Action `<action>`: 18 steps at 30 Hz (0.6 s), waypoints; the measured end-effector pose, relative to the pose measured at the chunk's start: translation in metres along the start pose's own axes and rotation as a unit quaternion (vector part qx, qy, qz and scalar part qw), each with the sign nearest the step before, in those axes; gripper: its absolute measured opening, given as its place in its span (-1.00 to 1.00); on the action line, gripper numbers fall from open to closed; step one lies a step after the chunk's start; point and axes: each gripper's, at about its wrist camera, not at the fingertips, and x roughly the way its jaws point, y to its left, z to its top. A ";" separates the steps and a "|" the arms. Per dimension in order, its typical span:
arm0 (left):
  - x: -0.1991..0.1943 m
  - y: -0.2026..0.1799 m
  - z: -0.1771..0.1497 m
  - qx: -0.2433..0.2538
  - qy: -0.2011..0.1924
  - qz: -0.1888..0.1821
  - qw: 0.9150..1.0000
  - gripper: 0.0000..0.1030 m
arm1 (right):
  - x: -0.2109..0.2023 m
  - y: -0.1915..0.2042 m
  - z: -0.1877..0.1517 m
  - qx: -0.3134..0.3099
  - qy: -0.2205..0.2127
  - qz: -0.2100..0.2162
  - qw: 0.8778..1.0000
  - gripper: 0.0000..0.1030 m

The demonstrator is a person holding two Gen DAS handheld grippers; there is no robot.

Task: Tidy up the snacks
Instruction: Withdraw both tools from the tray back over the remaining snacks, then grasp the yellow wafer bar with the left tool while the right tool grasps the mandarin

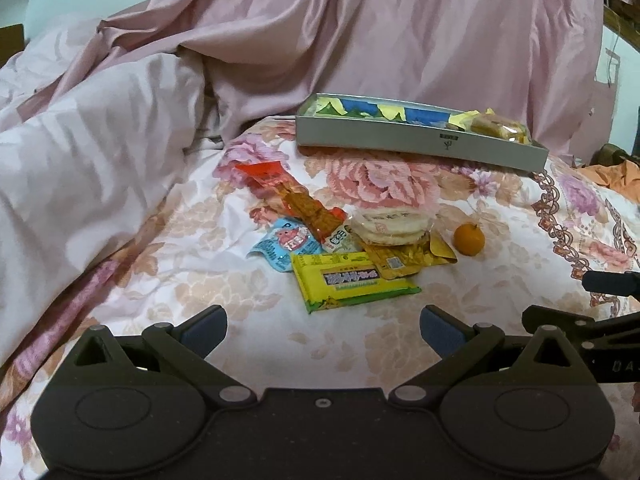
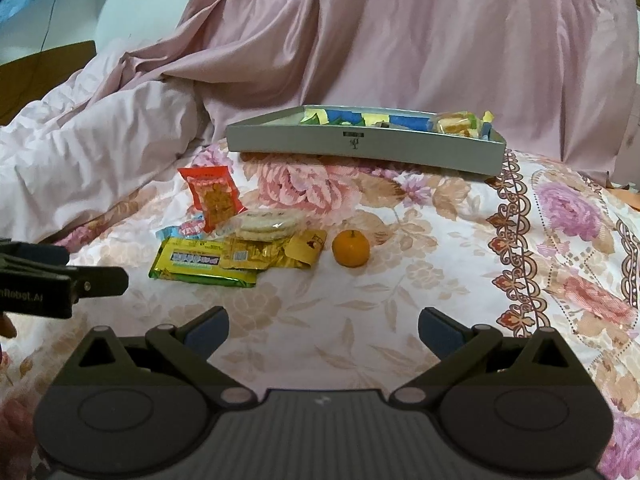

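Observation:
A heap of snacks lies on the flowered bedspread: a yellow-green bar point(image 1: 352, 280) point(image 2: 202, 266), a red packet point(image 1: 294, 200) point(image 2: 214, 196), a blue packet point(image 1: 282, 242), clear-wrapped rice crackers point(image 1: 390, 226) point(image 2: 266, 224), a gold packet point(image 1: 404, 258) point(image 2: 272, 256) and a small orange point(image 1: 469, 239) point(image 2: 351, 248). Behind them a grey tray point(image 1: 420, 142) point(image 2: 360, 146) holds wrapped snacks. My left gripper point(image 1: 323, 330) is open, just short of the yellow-green bar. My right gripper point(image 2: 323, 330) is open, nearer than the orange. Both hold nothing.
A crumpled pink quilt point(image 1: 92, 168) point(image 2: 80, 152) is piled at the left and pink fabric point(image 1: 360, 32) hangs behind the tray. Orange cloth point(image 1: 616, 178) lies at the far right. Bare bedspread point(image 2: 480, 280) spreads right of the orange.

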 end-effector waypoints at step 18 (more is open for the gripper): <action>0.054 0.018 0.015 0.006 0.028 -0.029 0.999 0.99 | 0.045 0.000 0.009 -0.039 0.040 0.014 0.998 0.99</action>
